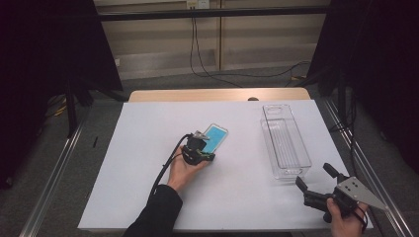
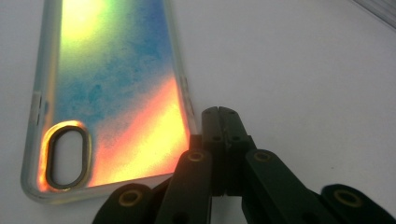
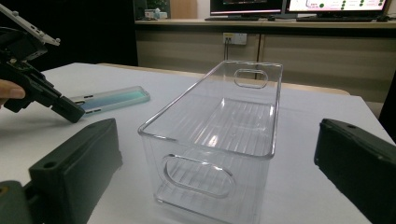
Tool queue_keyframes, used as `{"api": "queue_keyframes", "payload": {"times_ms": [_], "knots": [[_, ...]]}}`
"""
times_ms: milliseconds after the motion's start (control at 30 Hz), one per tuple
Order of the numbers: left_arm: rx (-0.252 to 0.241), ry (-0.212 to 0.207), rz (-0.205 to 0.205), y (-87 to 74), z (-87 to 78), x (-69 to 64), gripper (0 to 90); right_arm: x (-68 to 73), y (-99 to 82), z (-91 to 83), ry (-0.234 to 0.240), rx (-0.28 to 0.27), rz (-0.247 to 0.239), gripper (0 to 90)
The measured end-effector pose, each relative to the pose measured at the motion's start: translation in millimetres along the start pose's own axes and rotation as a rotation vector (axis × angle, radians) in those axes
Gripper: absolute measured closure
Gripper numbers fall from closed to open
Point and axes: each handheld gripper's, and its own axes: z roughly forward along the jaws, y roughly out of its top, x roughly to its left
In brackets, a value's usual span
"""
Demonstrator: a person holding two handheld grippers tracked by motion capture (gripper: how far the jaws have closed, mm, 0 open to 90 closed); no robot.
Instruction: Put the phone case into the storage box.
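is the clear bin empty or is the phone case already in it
Empty. The clear bin holds nothing; the phone case lies flat on the table beside the shut left tongs.

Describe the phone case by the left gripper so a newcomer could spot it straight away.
On the white table sheet, look near the middle, left of the clear plastic bin. The phone case lies flat there, at the shut left gripper. It is the one coloured thing: a shimmering blue back, clear rim and oval camera cutout.

We're looking at a white-topped table on grey carpet, black curtains either side, monitors on the wooden counter behind.
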Motion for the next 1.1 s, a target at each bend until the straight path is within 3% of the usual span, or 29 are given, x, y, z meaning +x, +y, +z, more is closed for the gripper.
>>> {"api": "queue_keyframes", "payload": {"times_ms": [267,600,1100], "knots": [[0.014,0.003,-0.031,-1.5,-7.1,14.5,90.0,0.0,0.0,0.3,0.000,0.002,-0.003,0.0],[0.039,-0.009,-0.007,0.6,-8.2,18.7,90.0,0.1,0.0,0.3,0.000,0.001,-0.002,0.0],[0.055,0.021,0.005,0.0,-13.0,24.0,90.0,0.3,0.0,0.3,0.000,0.002,-0.005,0.0]]}}
